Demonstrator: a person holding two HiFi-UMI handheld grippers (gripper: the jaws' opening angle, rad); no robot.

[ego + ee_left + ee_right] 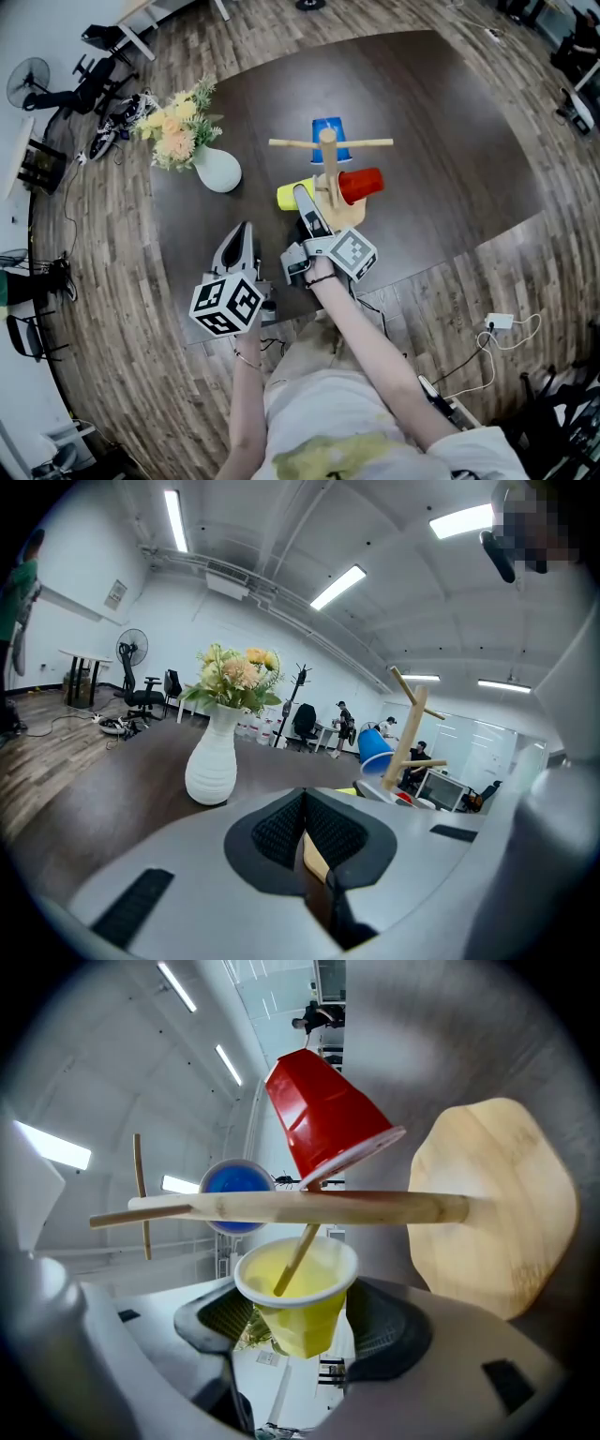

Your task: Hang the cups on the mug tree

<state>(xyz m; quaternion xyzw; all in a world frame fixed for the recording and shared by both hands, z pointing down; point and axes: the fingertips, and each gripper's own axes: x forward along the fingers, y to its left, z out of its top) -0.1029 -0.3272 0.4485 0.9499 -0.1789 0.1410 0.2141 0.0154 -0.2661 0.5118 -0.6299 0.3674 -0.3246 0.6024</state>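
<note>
Red plastic cup [364,183], blue plastic cup [328,134] hung on wooden mug tree [327,150]. Your right tool [306,202] grips yellow plastic cup [295,1302], peg [298,1258] entering. Left tool [305,817] clenched, empty.

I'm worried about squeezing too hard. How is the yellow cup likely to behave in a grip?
The yellow cup looks like thin-walled plastic, so it is probably light and would likely buckle under a firm squeeze. Its smooth tapered sides may let it slip between the right gripper's fingers. On the mug tree's peg it would likely hang loosely.
</note>
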